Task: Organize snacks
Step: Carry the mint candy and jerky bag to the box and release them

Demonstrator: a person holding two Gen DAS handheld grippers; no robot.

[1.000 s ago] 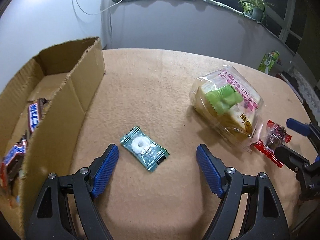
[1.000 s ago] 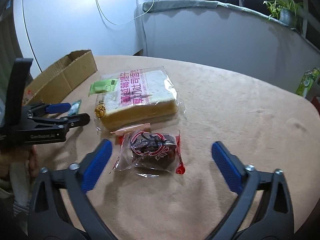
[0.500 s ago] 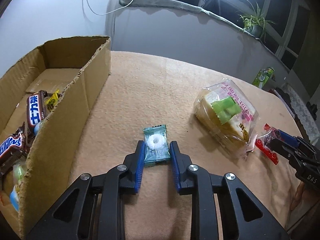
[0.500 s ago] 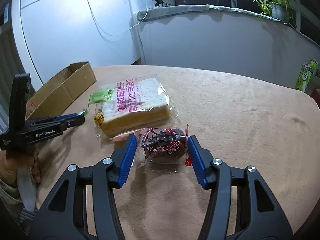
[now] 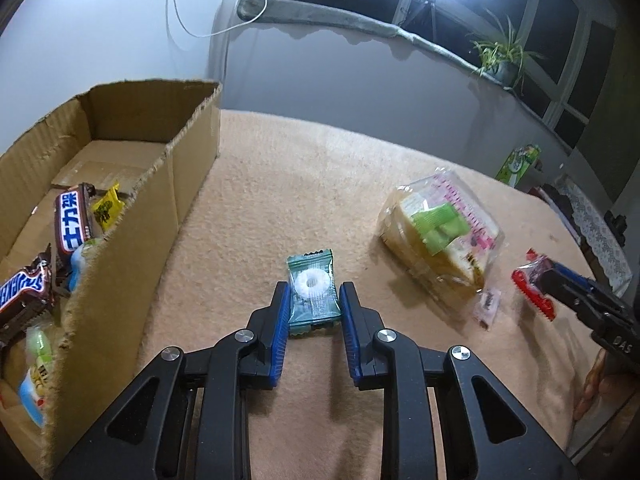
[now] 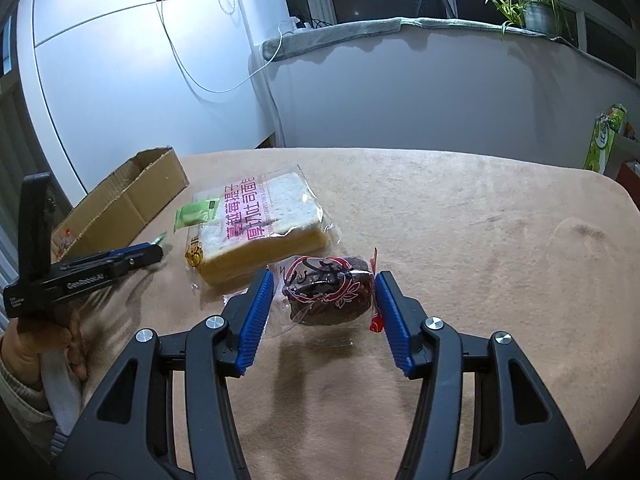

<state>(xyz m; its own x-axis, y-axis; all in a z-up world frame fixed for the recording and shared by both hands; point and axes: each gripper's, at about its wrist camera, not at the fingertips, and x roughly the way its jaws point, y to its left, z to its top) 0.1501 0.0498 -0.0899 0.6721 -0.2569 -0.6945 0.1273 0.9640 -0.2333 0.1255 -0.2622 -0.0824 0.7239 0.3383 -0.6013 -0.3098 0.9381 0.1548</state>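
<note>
Left wrist view: left gripper (image 5: 313,308), angled downward, pinches the mint candy (image 5: 312,292); right gripper (image 6: 324,300) likewise clamps the red-wrapped cake (image 6: 326,288).

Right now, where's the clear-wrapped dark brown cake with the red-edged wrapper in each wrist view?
Left wrist: dark brown cake in its red-edged wrapper at the far right edge, mostly hidden by the right gripper clamped on it.
Right wrist: bottom centre, between the blue pads.
Shared landmark: bagged sliced bread, beside the cake in both.
</note>
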